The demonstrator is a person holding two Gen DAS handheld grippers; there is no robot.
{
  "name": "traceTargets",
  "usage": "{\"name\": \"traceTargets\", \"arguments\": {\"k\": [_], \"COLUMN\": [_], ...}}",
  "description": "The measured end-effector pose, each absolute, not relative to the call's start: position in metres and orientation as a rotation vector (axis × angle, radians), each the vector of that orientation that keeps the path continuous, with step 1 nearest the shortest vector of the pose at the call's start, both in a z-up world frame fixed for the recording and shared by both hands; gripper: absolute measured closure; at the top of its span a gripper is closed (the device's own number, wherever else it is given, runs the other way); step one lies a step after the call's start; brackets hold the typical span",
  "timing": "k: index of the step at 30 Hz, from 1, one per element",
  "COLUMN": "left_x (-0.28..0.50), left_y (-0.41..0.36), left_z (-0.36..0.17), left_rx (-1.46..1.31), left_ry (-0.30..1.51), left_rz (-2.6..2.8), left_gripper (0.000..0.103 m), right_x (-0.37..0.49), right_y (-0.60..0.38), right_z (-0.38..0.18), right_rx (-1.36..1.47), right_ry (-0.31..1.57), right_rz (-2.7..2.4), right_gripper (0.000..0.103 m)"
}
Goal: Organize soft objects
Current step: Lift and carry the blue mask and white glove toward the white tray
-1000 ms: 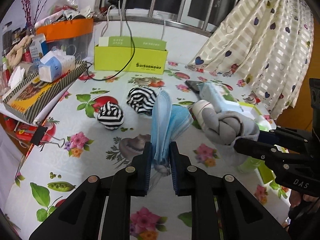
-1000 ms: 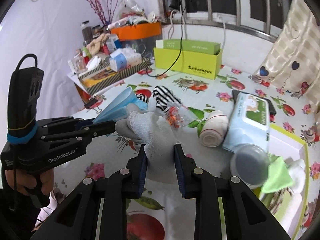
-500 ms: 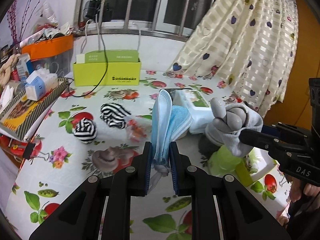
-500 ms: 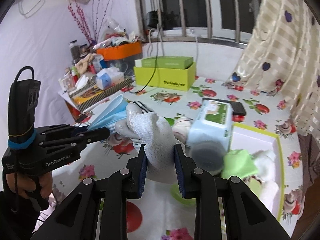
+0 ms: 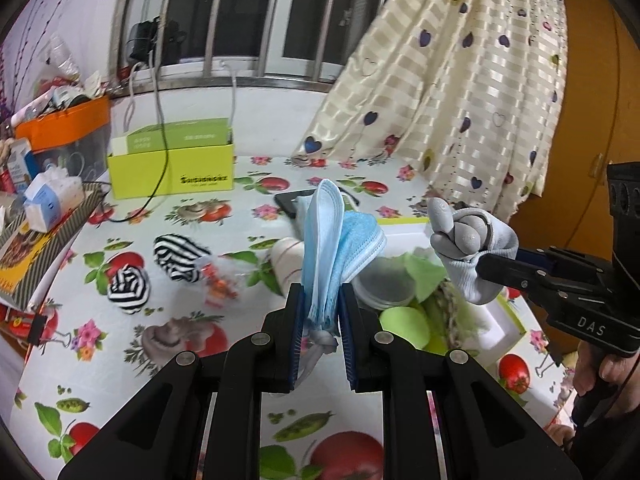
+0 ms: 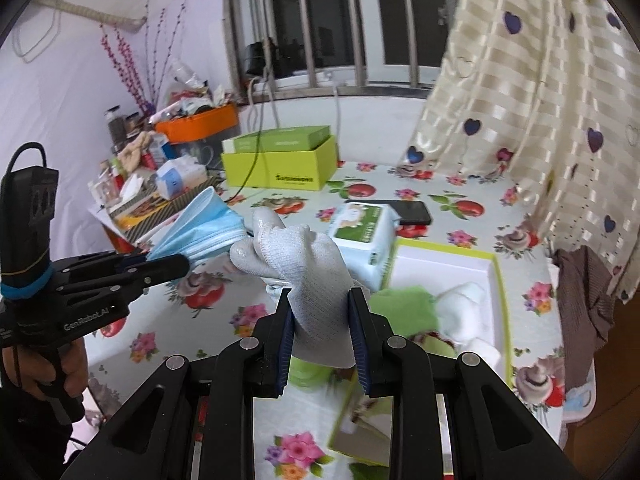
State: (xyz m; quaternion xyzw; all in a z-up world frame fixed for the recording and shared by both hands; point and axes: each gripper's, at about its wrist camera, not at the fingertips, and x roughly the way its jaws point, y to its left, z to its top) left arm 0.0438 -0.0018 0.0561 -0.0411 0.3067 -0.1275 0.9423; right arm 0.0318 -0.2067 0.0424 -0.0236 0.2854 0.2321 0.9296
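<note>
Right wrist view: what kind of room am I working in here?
Probably a lived-in home room, not a lab: a fruit-print tablecloth, a heart-patterned curtain beside a barred window, and household clutter piled around an orange box.

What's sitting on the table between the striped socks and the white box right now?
In the left wrist view, between the striped socks and the white box lie a small clear packet with orange bits and a rolled white bandage.
</note>
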Motion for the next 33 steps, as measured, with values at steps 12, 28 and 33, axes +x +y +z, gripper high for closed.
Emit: {"name": "traceTargets", "arguments": {"k": [12, 28, 33], "left_x": [0.044, 0.051, 0.057], "left_y": [-0.038, -0.074, -0.082], "left_z": [0.064, 0.064, 0.066], "left_rx": [-0.053, -0.016, -0.003], "left_ry": [0.615, 0.626, 0.625], "left_rz": [-0.331, -0.389, -0.396], "left_gripper": [0.085, 0.085, 0.085], "right_x": [0.026, 0.024, 0.030], "right_y": [-0.255, -0.302, -0.308], "right_z": [0.040, 0.030, 0.025], "right_rx": [-0.004, 0.055, 0.071], "right_ry": [0.583, 0.595, 0.604], "right_rz": [0.378, 0.288, 0.284], "right_gripper": [0.078, 0.078, 0.078]}}
